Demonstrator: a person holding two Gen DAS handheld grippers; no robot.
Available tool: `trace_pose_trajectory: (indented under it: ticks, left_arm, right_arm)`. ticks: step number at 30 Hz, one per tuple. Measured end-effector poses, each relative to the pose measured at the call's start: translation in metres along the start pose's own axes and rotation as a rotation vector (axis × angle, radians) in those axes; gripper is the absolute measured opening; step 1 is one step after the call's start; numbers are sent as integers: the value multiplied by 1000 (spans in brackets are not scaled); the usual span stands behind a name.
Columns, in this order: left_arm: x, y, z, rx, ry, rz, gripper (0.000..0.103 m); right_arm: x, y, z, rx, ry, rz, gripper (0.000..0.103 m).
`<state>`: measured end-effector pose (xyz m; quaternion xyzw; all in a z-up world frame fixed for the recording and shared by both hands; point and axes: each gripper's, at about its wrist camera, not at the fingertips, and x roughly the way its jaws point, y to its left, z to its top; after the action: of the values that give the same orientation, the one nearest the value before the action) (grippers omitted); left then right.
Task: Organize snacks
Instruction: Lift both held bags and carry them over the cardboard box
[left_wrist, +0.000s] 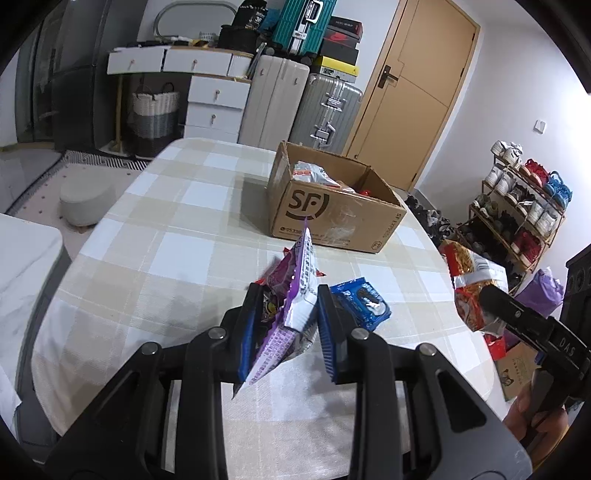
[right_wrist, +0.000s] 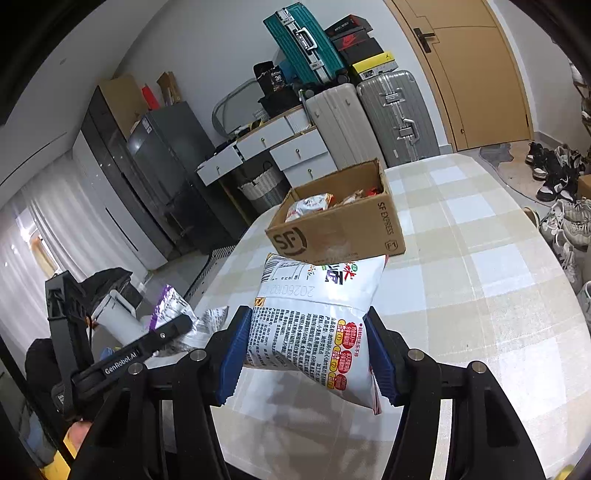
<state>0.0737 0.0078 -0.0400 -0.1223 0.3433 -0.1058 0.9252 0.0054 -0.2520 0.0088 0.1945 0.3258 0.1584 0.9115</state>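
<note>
While my left tongs (left_wrist: 286, 314) pinch a purple snack packet (left_wrist: 295, 291) above the checked table (left_wrist: 166, 258), my right tongs (right_wrist: 308, 354) are pressed on a white noodle bag (right_wrist: 314, 325). Both snacks hang in the air. On the far side stands the cardboard box (left_wrist: 332, 218), snacks inside; a blue packet (left_wrist: 364, 302) lies near, on the cloth.

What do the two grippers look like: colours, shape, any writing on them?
Both are black, angular plastic frames with round silver bolts. Each left gripper and right gripper finger carries a ribbed blue pad. White lettering reads "GenRobot.AI" on the left one and "DAS" on the right. A bare hand shows; no sleeve is visible.
</note>
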Motion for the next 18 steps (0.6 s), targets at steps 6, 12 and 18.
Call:
trace_pose_trajectory:
  ticks: [6, 12, 18]
  left_arm:
    - [4, 4, 36, -18, -3, -1, 26]
    - [5, -11, 100, -2, -16, -69, 26]
    - [19, -36, 157, 43, -16, -91, 26]
  right_arm:
    - [-4, 13, 28, -31, -28, 23, 60]
    - [-6, 29, 85, -70, -61, 81, 60]
    - [6, 37, 145, -78, -92, 77, 60]
